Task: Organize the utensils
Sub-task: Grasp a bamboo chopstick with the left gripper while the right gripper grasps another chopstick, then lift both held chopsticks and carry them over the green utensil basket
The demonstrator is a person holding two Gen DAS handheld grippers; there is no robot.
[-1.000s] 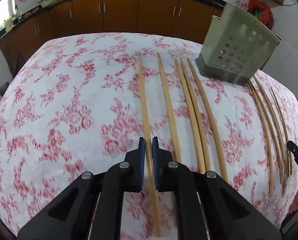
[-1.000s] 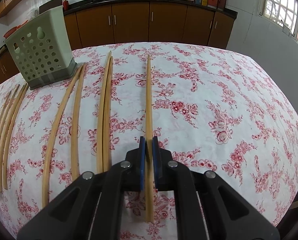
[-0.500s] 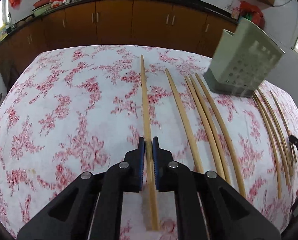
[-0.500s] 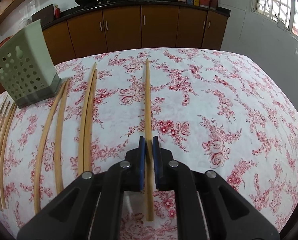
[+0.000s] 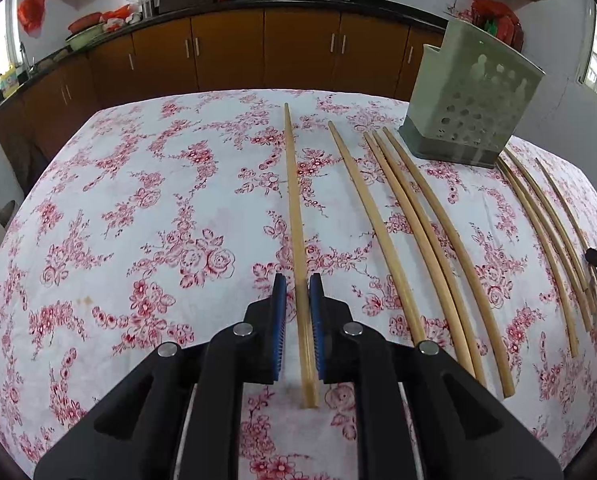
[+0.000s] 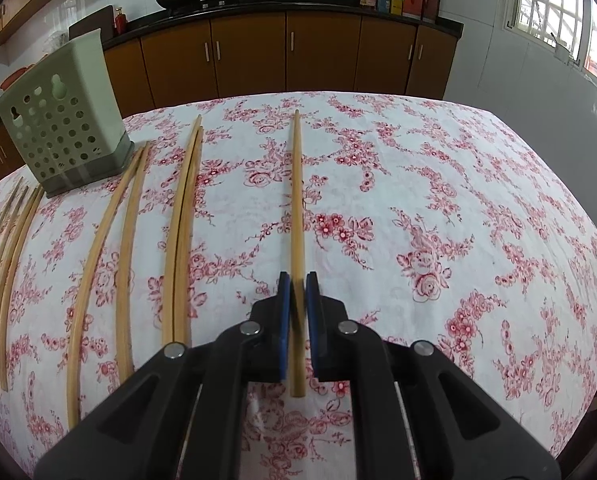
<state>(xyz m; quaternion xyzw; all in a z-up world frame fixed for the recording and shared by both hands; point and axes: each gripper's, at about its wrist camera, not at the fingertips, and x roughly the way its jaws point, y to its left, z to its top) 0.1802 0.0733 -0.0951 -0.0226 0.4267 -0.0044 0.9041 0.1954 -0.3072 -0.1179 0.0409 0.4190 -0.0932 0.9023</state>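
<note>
The left hand-held gripper (image 5: 297,292) straddles one chopstick (image 5: 294,208); its jaws are opening, with a visible gap at the left pad, so the stick is being released or regripped. The right hand-held gripper (image 6: 297,290) is clamped on a second chopstick (image 6: 296,200) near its thick end. The remaining chopsticks (image 5: 418,232) lie in rows on the cloth-covered surface (image 5: 138,200), beside the perforated holder (image 5: 470,100). Judged handling: light, stiff, smooth wood, prone to pivoting in the pads. Grip near the thick end, square to the shaft, with the tip leading into the holder.
</note>
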